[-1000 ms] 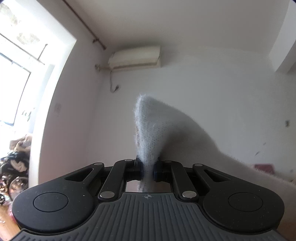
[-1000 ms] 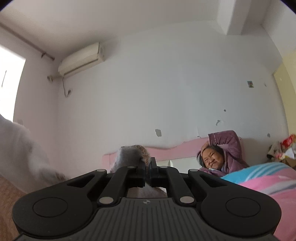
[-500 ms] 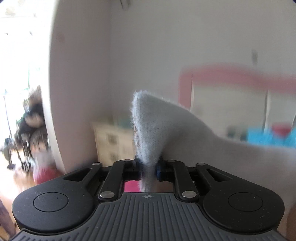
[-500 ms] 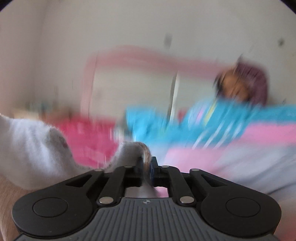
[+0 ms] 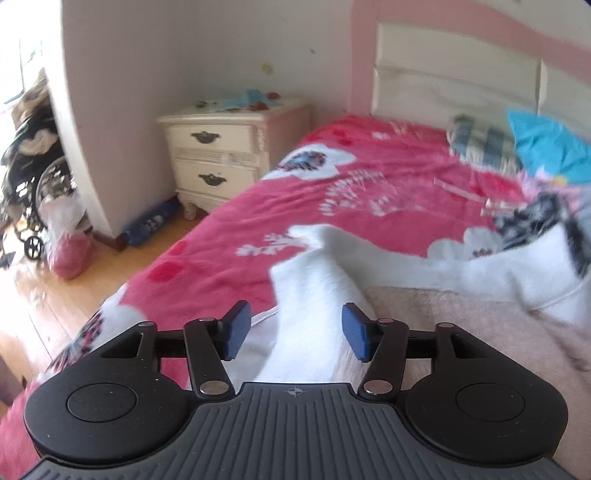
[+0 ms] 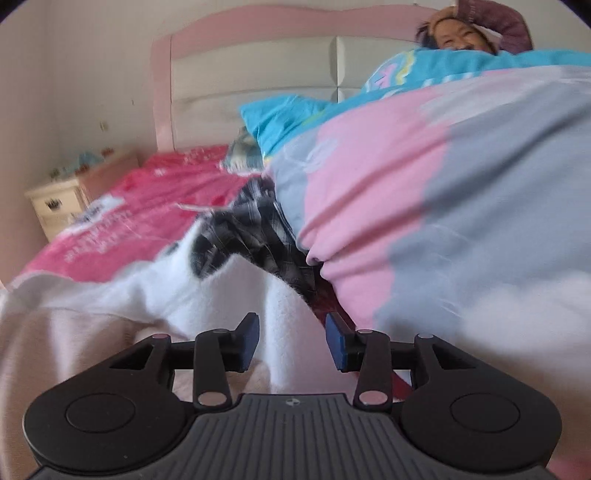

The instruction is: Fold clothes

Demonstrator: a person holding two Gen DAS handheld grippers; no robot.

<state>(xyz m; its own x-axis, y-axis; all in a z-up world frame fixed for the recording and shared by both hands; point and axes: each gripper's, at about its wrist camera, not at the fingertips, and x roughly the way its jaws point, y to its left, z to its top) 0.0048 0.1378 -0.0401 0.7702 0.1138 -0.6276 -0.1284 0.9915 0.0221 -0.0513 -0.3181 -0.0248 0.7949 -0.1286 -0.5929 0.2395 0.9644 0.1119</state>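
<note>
Sweater everywhere; wheelchair only left, person right

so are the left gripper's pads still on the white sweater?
Apart. The left wrist view shows the left gripper opening, with a gap between each blue pad and the white sweater fold lying between them.
</note>
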